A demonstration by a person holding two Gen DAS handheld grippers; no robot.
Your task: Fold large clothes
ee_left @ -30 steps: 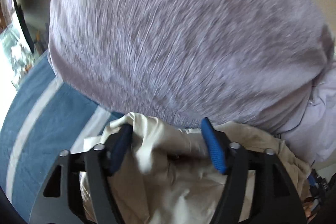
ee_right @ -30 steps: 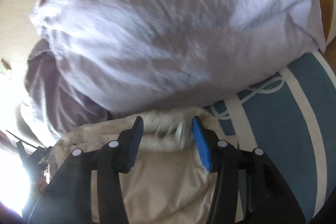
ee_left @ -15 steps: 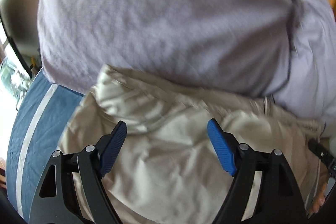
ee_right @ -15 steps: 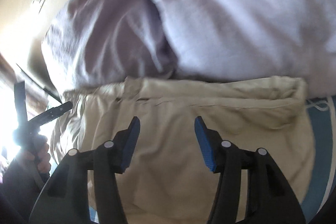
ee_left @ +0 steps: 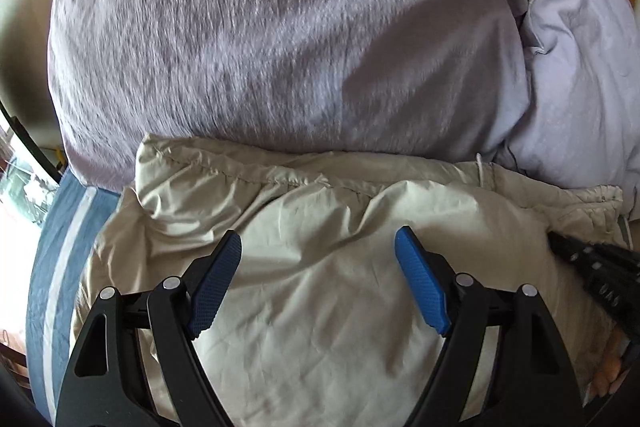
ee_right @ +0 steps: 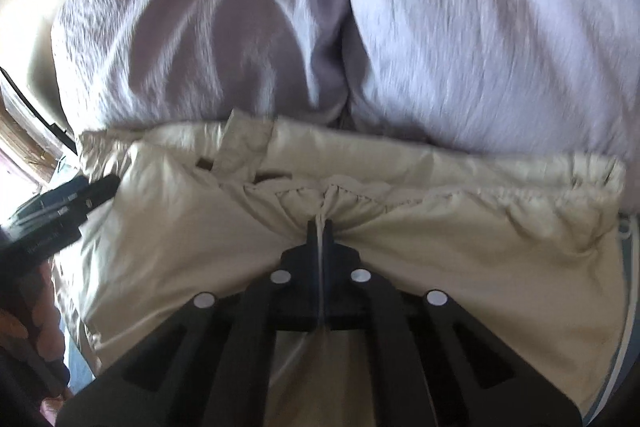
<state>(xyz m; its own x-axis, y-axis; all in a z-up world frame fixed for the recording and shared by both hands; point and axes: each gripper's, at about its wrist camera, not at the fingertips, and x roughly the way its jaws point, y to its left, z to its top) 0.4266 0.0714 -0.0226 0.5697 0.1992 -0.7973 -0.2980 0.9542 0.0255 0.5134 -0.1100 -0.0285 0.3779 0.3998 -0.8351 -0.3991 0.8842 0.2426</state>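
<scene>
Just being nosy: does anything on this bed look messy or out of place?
Mostly the beige garment: it lies rumpled, its gathered drawstring edge bunched against the lilac pillows. The right gripper is shut on a pinch of it.

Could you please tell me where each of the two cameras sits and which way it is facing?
Left wrist: on the left tool, angled down at the beige garment; its open blue pads show, and the right tool's tip.
Right wrist: on the right tool, angled down, shut on the garment's gathered fabric.
Both share the garment and the lilac pillows.
</scene>
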